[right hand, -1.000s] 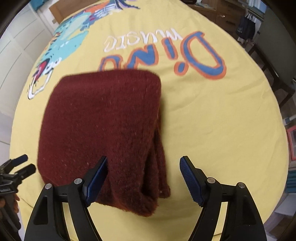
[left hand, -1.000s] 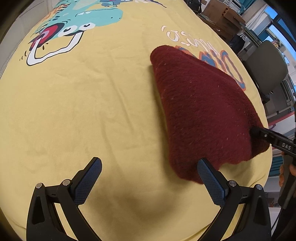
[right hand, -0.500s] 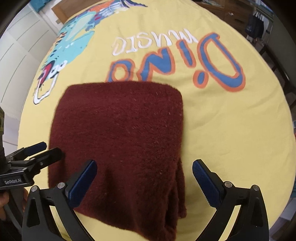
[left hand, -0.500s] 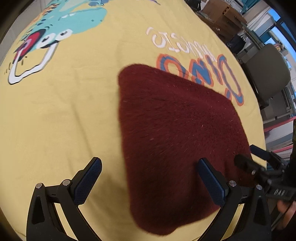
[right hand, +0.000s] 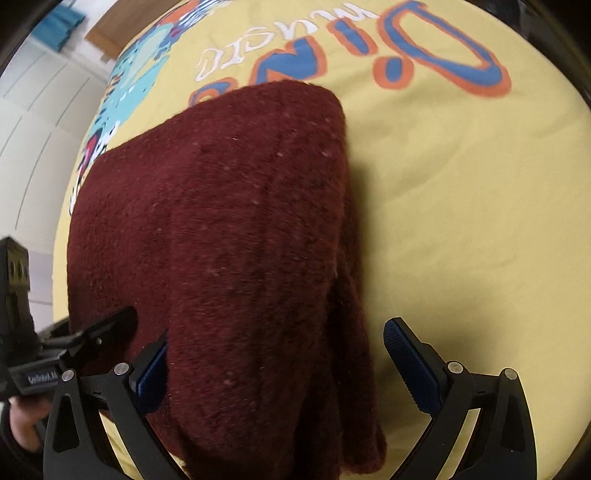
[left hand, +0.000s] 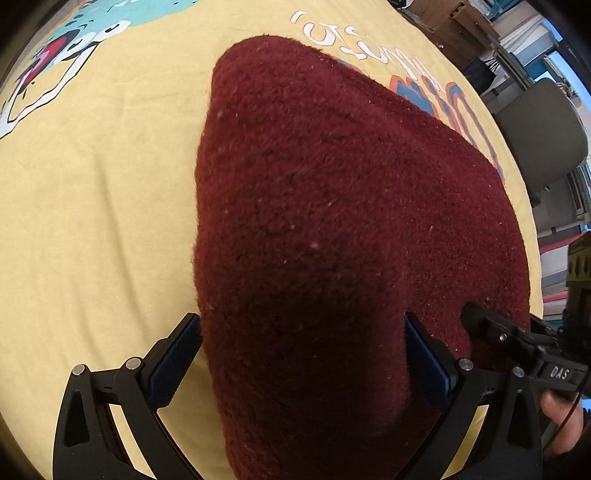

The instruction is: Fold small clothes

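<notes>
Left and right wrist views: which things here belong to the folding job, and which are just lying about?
Part of the job:
- maroon garment, folded, lying on the cloth
- left tongs, open, astride its near edge
- right tongs, open, over its near corner

Just there:
- yellow dinosaur-print cloth underneath
- grey chair off to the side
- wooden furniture in the background

A grey-green padded chair [left hand: 543, 122] stands beside brown wooden furniture [left hand: 450, 22]; white panelled cupboard doors [right hand: 33, 107] line the other side.
</notes>
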The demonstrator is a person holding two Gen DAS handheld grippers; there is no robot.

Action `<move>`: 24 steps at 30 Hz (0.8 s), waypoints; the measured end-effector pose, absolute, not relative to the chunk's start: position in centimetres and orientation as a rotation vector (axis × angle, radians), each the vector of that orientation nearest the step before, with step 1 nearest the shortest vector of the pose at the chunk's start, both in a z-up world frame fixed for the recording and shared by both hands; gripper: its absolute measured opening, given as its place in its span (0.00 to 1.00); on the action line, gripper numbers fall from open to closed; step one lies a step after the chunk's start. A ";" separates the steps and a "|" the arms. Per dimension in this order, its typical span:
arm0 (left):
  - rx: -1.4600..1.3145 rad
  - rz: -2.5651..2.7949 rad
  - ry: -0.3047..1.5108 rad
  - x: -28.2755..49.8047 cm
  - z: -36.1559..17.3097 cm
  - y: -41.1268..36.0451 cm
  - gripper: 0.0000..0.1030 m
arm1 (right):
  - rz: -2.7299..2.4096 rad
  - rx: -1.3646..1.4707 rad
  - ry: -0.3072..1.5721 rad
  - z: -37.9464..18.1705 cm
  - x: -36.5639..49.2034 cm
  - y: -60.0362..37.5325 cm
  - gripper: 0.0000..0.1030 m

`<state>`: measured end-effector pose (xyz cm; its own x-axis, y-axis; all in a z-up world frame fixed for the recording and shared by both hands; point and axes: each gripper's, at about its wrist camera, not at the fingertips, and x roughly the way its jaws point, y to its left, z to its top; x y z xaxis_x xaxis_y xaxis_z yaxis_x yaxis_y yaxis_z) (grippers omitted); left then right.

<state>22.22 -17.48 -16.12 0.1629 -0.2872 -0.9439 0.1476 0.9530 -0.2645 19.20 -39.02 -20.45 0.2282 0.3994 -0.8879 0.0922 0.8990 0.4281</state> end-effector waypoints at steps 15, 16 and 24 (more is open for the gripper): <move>-0.104 -0.420 1.324 21.3 -14.0 -17.6 0.48 | 0.278 0.385 1.313 -17.3 18.3 -37.4 0.42; -0.112 -0.436 1.318 21.2 -13.4 -17.4 0.46 | 0.277 0.374 1.302 -16.6 18.2 -37.4 0.41; -0.098 -0.520 1.208 20.1 -7.2 -12.3 0.44 | 0.335 0.307 1.181 -9.8 17.0 -34.1 0.40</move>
<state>20.06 -12.32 -7.17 0.2541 -0.4328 -0.8649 0.3304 0.8793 -0.3429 17.03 -34.14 -9.78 0.3422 0.4108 -0.8451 -0.0945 0.9099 0.4040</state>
